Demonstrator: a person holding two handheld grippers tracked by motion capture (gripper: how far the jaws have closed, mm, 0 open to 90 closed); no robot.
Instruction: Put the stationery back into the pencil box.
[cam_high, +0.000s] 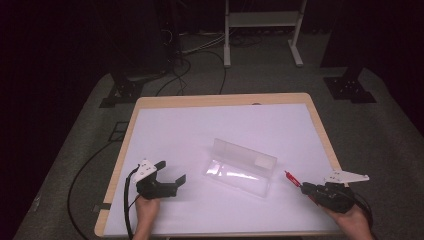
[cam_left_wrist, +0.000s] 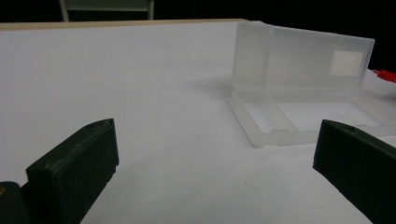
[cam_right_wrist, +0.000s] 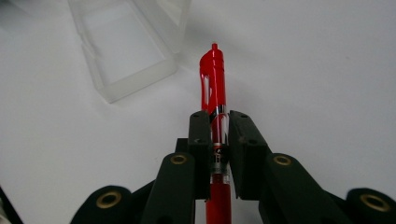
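A clear plastic case (cam_high: 240, 167) lies open in the middle of the white table, its lid (cam_left_wrist: 299, 58) standing up behind the shallow tray (cam_left_wrist: 303, 119), which looks bare inside. My right gripper (cam_high: 306, 188) is at the front right of the table, shut on a red pen (cam_right_wrist: 214, 88). The pen's clip end sticks out past the jaws toward the case (cam_right_wrist: 126, 51). The red pen (cam_high: 291, 179) tip lies just right of the case. My left gripper (cam_high: 172, 176) rests open at the front left, jaws wide apart with nothing between them, pointing toward the case.
The white mat (cam_high: 200, 130) covers a wooden table whose edge (cam_high: 220, 100) shows at the back. Cables (cam_high: 90, 170) trail on the grey floor at left. A white frame's legs (cam_high: 227, 55) stand behind the table.
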